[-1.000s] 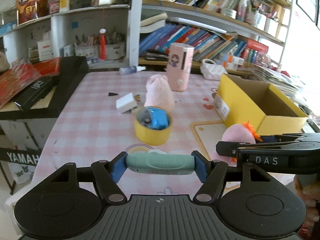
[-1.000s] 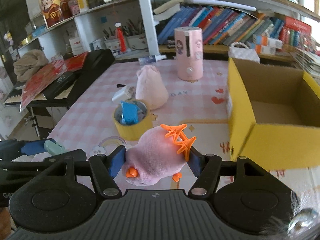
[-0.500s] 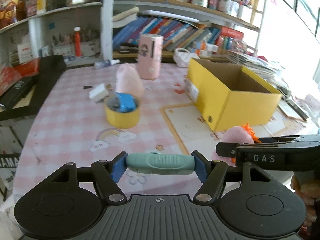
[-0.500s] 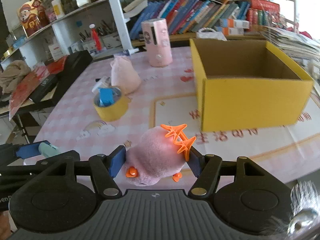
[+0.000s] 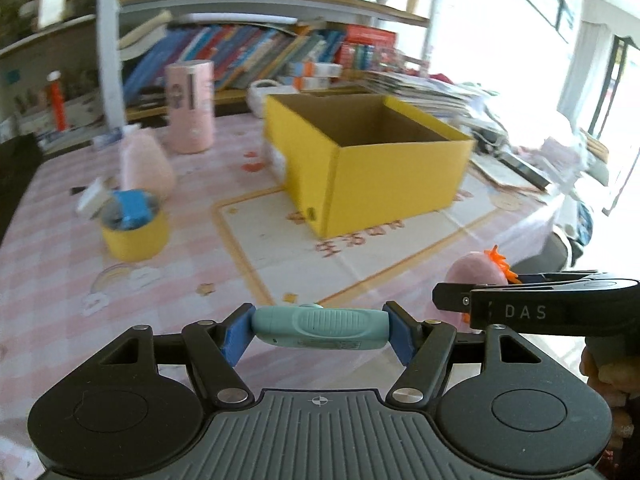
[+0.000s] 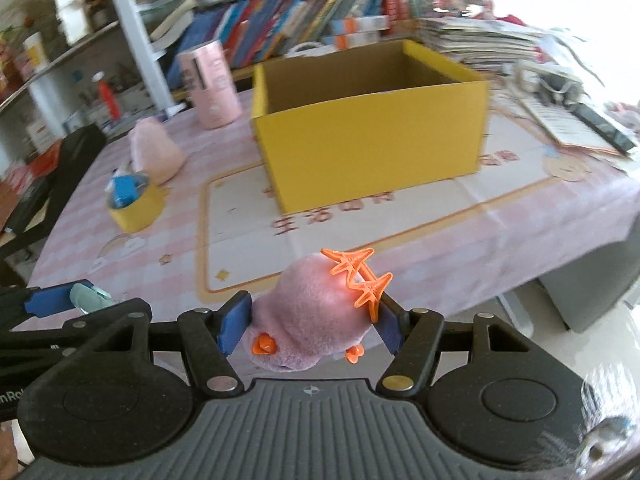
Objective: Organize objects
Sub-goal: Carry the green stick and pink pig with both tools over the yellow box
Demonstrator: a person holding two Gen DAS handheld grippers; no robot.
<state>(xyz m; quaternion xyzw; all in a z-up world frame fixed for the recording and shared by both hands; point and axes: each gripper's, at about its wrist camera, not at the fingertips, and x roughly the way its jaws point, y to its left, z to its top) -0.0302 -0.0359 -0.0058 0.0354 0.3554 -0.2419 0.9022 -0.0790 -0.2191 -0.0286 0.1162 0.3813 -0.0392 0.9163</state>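
My left gripper is shut on a mint-green oblong gadget, held crosswise above the near table edge. My right gripper is shut on a pink plush toy with orange star glasses; the toy also shows in the left wrist view. An open, empty-looking yellow cardboard box stands on the pink checked table, ahead and to the right; it also shows in the right wrist view. Both grippers are in front of it, apart from it.
A yellow tape roll with blue things in it, a pink plush and a pink cylinder stand at the left. Bookshelves are behind. Papers lie on the right. A black keyboard sits at the left edge.
Both grippers have pulled back and swung right with their objects. The yellow box now sits nearer the middle of both views, and the tape roll has shifted left.
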